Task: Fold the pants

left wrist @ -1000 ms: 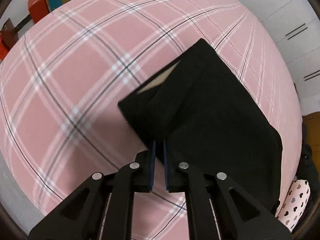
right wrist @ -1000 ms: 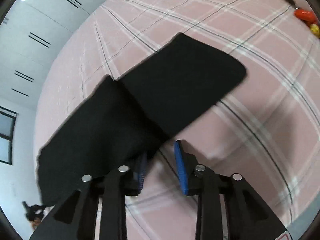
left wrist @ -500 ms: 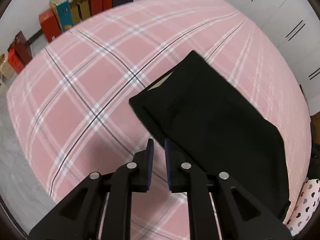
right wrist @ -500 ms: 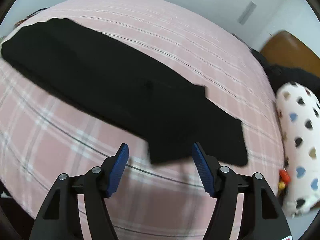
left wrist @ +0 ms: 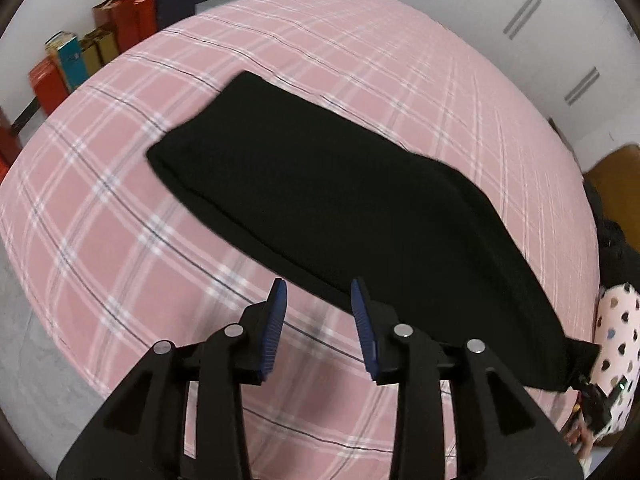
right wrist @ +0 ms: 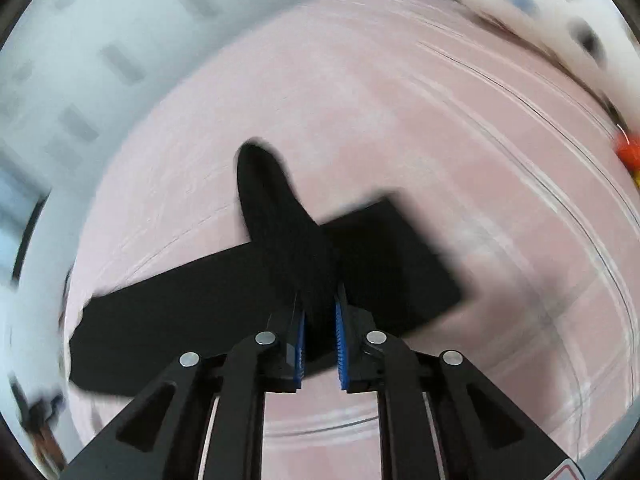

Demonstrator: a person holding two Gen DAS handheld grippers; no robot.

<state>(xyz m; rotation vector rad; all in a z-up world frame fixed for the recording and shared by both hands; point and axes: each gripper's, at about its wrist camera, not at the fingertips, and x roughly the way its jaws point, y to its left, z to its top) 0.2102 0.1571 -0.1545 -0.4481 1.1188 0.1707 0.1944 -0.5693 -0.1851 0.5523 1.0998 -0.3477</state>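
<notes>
The black pants (left wrist: 340, 216) lie as a long folded strip on the pink plaid bed (left wrist: 120, 240). My left gripper (left wrist: 318, 308) is open and empty, just in front of the strip's near edge. In the blurred right wrist view, my right gripper (right wrist: 320, 320) is shut on a raised fold of the black pants (right wrist: 280, 232), with the rest of the cloth spread to the left and right under it.
Coloured gift bags and boxes (left wrist: 100, 48) stand on the floor beyond the bed's far left edge. A white pillow with heart dots (left wrist: 612, 336) lies at the right edge. White wardrobe doors (left wrist: 540, 20) stand behind the bed.
My left gripper let go of the pants' end, opened and pulled back. My right gripper was open over the pants half a second ago and is now shut on a fold, moving fast.
</notes>
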